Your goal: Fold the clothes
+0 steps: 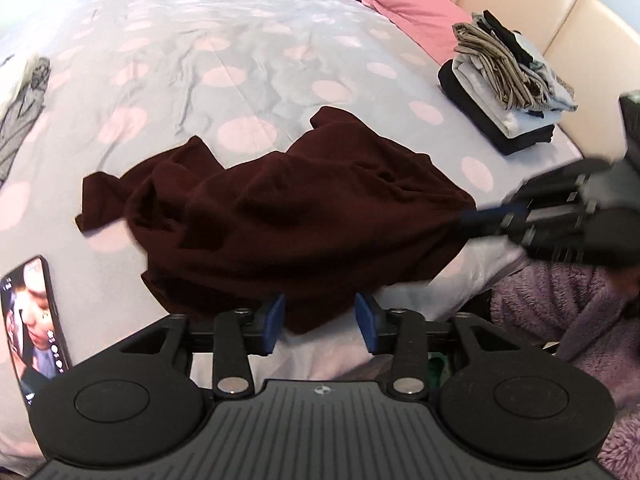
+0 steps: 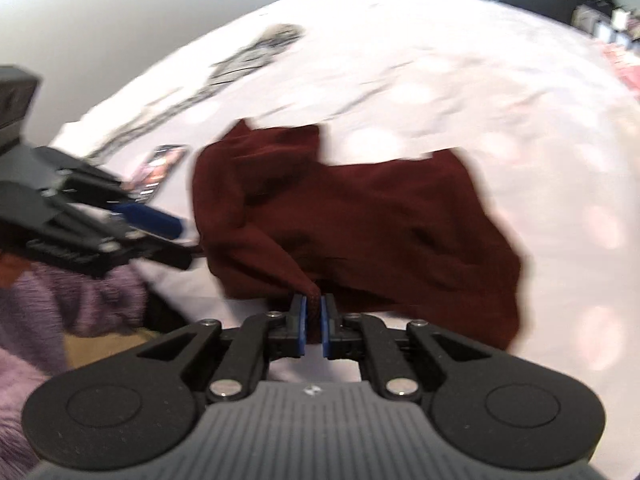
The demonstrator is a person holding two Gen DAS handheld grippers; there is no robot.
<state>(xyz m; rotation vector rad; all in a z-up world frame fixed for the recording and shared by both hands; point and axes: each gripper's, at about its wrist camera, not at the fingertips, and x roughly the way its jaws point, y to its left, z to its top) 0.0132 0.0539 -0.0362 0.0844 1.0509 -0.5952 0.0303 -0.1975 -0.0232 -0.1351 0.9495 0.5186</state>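
A crumpled dark maroon garment point(image 1: 280, 216) lies on the bed near its front edge; it also shows in the right wrist view point(image 2: 360, 216). My left gripper point(image 1: 320, 322) is open, its blue pads either side of the garment's near edge, not closed on it. My right gripper point(image 2: 314, 320) is shut on a pinched fold of the maroon garment. In the left wrist view the right gripper point(image 1: 480, 218) grips the garment's right edge. The left gripper point(image 2: 172, 220) shows at the left of the right wrist view, beside the cloth.
The bed point(image 1: 224, 40) has a grey cover with pink dots. A stack of folded clothes point(image 1: 508, 80) sits at the right by the cream headboard point(image 1: 520, 0). A phone point(image 1: 34, 320) lies at the front left. A patterned garment point(image 1: 24, 104) lies far left. A pink pillow point(image 1: 404, 4) is behind.
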